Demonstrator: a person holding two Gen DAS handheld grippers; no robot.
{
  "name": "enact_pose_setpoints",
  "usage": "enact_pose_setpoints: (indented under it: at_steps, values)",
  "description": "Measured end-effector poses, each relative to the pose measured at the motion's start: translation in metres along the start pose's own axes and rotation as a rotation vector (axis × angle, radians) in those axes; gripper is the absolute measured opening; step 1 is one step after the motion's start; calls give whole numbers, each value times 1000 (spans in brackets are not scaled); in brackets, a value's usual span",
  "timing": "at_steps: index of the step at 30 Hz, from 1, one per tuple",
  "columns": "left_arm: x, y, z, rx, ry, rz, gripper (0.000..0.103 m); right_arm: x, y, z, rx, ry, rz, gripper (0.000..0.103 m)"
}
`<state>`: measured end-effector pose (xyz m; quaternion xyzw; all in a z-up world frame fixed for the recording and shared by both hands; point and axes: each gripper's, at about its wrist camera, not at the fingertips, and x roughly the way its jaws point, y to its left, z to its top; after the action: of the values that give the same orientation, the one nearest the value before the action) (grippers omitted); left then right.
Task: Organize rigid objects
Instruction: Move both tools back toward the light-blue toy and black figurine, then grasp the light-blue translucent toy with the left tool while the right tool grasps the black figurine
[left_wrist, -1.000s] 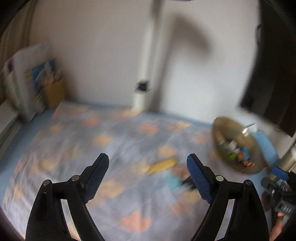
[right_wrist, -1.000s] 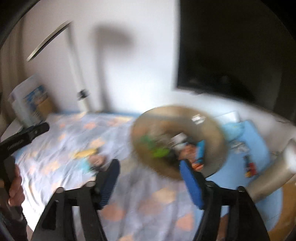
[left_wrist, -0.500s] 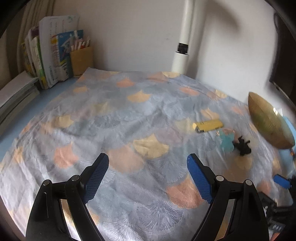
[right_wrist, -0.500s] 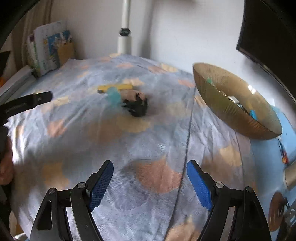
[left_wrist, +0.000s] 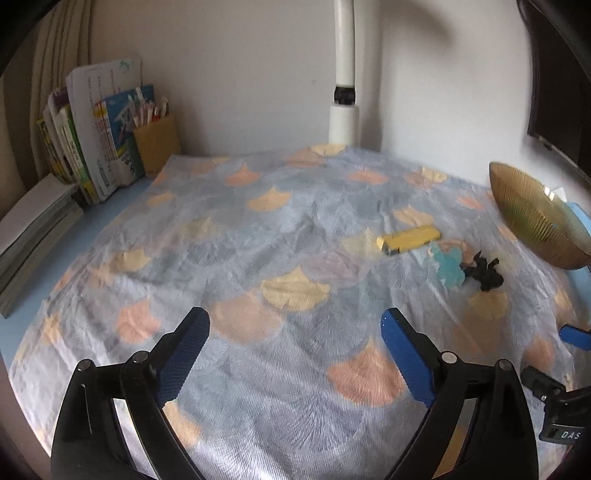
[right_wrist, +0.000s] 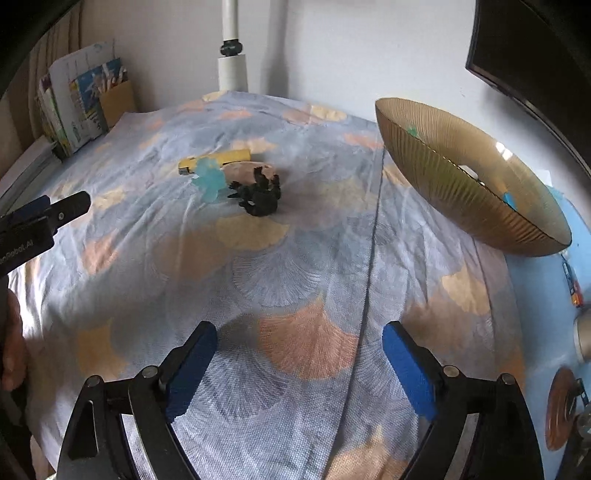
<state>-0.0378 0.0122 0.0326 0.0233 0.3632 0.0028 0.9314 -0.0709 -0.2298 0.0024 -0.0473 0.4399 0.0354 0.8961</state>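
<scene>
Meanwhile both claws, left claw (left_wrist: 294, 334) and right claw (right_wrist: 299, 345), have just been opening wide and empty, hovering short of the toys (right_wrist: 255, 194) awaiting the bowl (right_wrist: 469, 184).

The ribbed amber glass bowl (right_wrist: 476, 184) hides most of its contents behind its near wall; only teal and blue scraps show, too small to identify. In the left wrist view the bowl (left_wrist: 535, 218) is cut by the right edge. Beyond it, the dark wall screen (right_wrist: 532, 55) runs out of the picture.
</scene>
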Motion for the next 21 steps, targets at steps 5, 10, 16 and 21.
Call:
enact_pose_setpoints:
  at_steps: [5,10,16,21]
  values:
    - [-42,-3,20,-20,-71,-111,94,-4,8,8,-86,107,-78,90]
    - [-29,-39,50,79,2,-167,97,-33,13,44,-154,7,13,90]
    - [36,-74,61,72,156,-314,75,-10,-7,77,-108,-30,48,83]
    - [65,-89,60,53,190,-366,63,17,-3,85,-123,-13,166,68]
